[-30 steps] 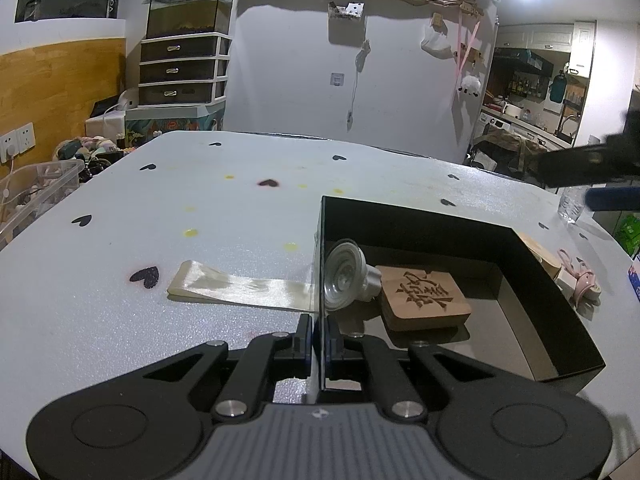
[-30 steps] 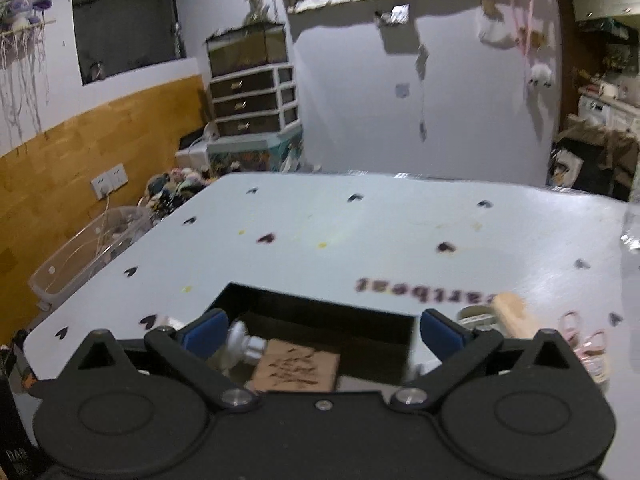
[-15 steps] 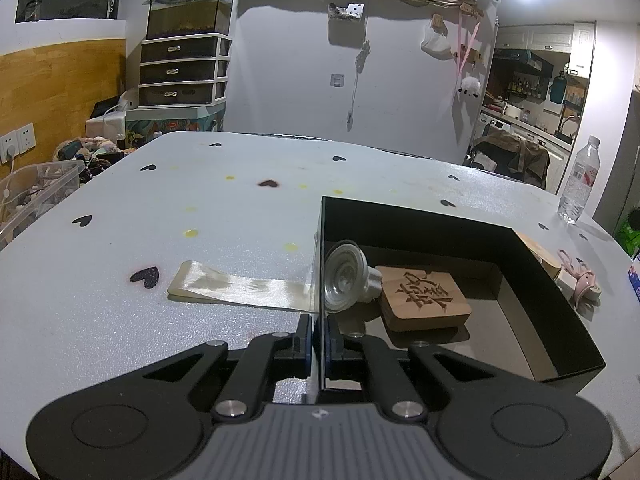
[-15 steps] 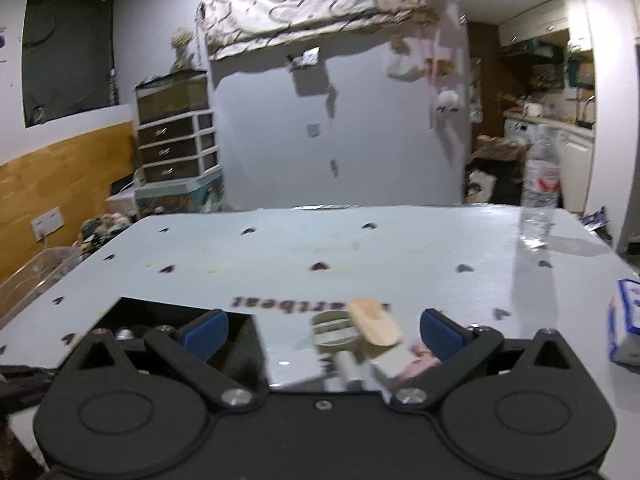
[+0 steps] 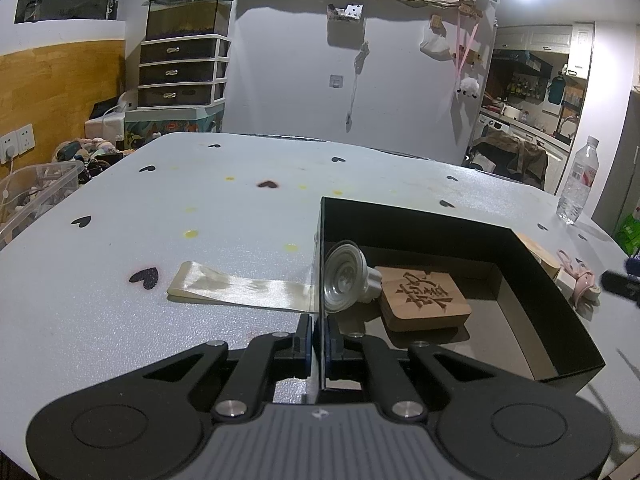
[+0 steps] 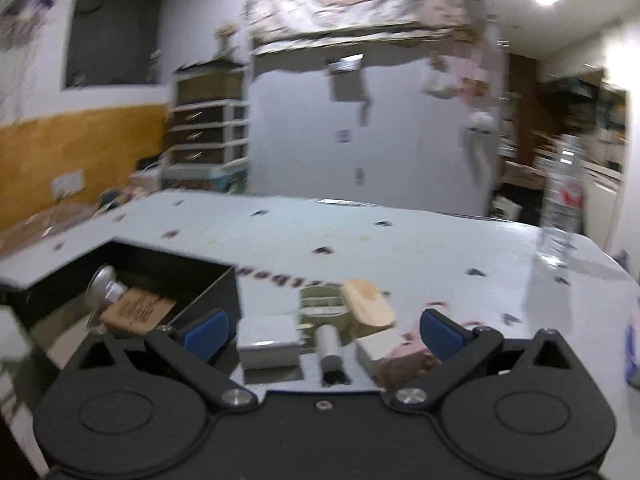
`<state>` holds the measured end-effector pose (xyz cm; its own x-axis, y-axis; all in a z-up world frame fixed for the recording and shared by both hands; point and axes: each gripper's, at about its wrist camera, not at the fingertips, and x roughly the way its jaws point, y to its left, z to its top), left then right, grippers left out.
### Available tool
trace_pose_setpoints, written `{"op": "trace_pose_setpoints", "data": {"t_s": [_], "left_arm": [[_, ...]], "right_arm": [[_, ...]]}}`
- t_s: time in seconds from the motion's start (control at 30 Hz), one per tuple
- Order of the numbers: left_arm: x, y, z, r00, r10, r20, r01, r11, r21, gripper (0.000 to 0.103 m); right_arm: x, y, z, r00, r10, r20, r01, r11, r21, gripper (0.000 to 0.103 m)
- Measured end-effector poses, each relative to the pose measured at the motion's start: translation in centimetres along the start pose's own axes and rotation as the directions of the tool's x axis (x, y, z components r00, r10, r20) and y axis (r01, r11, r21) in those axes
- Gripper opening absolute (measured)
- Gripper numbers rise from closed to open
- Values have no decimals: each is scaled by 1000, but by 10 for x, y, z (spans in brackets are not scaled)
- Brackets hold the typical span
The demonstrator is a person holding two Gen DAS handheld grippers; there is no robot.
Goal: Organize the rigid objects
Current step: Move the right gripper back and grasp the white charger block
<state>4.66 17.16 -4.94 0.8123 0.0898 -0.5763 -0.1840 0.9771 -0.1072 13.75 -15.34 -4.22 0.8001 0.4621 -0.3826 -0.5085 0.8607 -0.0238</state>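
Note:
A black open box (image 5: 400, 220) sits on the white table, holding a clear funnel-shaped piece (image 5: 344, 280) and a wooden block with a carved character (image 5: 424, 300). My left gripper (image 5: 319, 340) is shut on the box's near left wall. In the right wrist view the box (image 6: 208, 280) lies to the left, and my right gripper (image 6: 324, 328) hangs open over loose items beside it: a wood-topped brush-like piece (image 6: 366, 306), a small white box (image 6: 270, 340), a silver cylinder (image 6: 328, 342) and a pink item (image 6: 416, 350). Nothing is between its pads.
A glossy cream strip (image 5: 240, 290) lies on the table left of the box. A water bottle (image 5: 578, 184) stands at the far right edge. A clear plastic bin (image 5: 36, 188) and drawers (image 5: 180, 72) are beyond the table's left side.
My right gripper has swung from over the box to the right and dropped lower, over the loose items beside it. The left gripper and the box have not moved.

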Motion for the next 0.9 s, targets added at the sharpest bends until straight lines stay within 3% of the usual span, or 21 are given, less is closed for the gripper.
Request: {"op": "trace_pose_setpoints", "data": {"t_s": [0.17, 0.3, 0.6, 0.7, 0.9], "left_arm": [[-1, -1, 0, 1000, 1, 2, -1, 1000, 4, 5], [-2, -2, 1, 1000, 1, 2, -1, 1000, 7, 5], [-1, -2, 0, 1000, -3, 5, 3, 1000, 9, 6], [-1, -2, -1, 1000, -1, 4, 1, 1000, 9, 5], [-1, -2, -1, 1000, -3, 5, 3, 1000, 9, 5]], "right_arm": [[28, 10, 1, 994, 86, -68, -93, 990, -103, 85], [48, 8, 1, 979, 155, -133, -167, 983, -81, 66], [76, 9, -1, 962, 185, -201, -201, 977, -65, 61], [82, 8, 0, 960, 189, -207, -203, 978, -50, 51], [62, 10, -6, 962, 157, -223, -174, 983, -60, 51]]}}
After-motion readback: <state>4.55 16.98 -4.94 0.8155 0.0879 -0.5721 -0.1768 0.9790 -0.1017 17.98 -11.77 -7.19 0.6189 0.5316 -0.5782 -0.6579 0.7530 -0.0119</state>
